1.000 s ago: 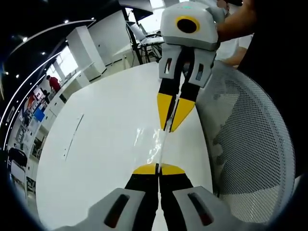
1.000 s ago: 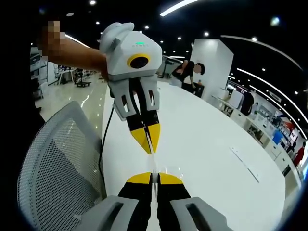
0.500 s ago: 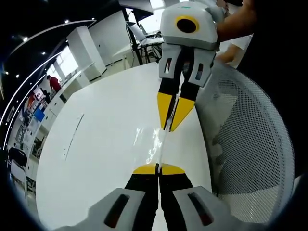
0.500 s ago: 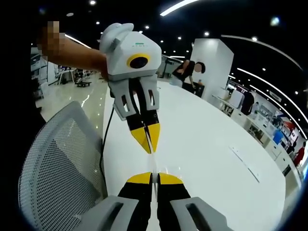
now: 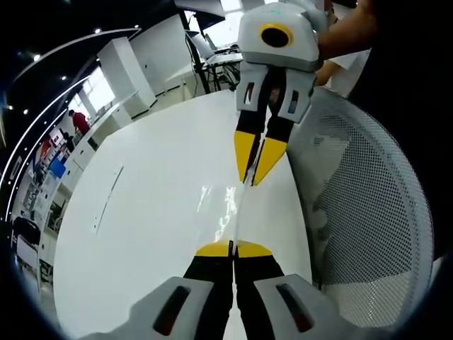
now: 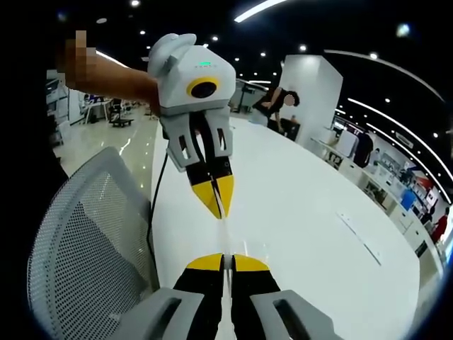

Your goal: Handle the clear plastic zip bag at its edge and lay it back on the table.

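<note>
Clear bag (image 5: 237,212) stretched edge-on above worktop (image 5: 156,205), long axis running claw to claw; left claw (image 5: 233,248) and right claw (image 6: 224,261) each clamped on opposite bag ends.

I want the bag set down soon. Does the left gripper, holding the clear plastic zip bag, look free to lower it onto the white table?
Probably yes. The left gripper and right gripper pinch the clear plastic zip bag stretched between them over bare white table; the white mesh chair stands beside.
</note>
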A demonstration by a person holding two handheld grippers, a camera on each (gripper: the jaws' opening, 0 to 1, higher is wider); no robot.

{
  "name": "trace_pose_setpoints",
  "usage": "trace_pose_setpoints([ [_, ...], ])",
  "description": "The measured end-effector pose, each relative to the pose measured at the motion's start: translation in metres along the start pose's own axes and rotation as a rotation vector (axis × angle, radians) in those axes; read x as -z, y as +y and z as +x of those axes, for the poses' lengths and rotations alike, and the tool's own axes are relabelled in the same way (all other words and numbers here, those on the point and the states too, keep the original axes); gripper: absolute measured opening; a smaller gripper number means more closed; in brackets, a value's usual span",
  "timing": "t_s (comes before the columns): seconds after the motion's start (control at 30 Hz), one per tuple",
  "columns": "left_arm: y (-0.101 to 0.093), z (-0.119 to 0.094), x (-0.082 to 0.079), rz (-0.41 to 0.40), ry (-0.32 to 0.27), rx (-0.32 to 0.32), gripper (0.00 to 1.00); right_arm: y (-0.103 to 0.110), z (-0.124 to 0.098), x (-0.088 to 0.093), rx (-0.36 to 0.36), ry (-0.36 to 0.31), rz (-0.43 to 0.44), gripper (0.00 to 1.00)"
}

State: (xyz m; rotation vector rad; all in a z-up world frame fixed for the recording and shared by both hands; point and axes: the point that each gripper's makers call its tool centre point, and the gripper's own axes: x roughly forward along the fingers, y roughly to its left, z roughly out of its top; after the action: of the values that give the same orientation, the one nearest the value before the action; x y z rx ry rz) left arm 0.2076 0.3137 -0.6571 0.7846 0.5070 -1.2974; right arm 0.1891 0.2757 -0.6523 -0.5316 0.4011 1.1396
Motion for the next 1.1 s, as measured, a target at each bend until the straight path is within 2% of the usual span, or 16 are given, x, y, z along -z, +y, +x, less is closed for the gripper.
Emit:
trace_pose_setpoints([
  [1.1,0.0026,-0.0008,0.0007,-0.007,0.001,-0.01,0.0,-0.0043,0.001,-0.0004,0.01,-0.006,0.009,0.0],
])
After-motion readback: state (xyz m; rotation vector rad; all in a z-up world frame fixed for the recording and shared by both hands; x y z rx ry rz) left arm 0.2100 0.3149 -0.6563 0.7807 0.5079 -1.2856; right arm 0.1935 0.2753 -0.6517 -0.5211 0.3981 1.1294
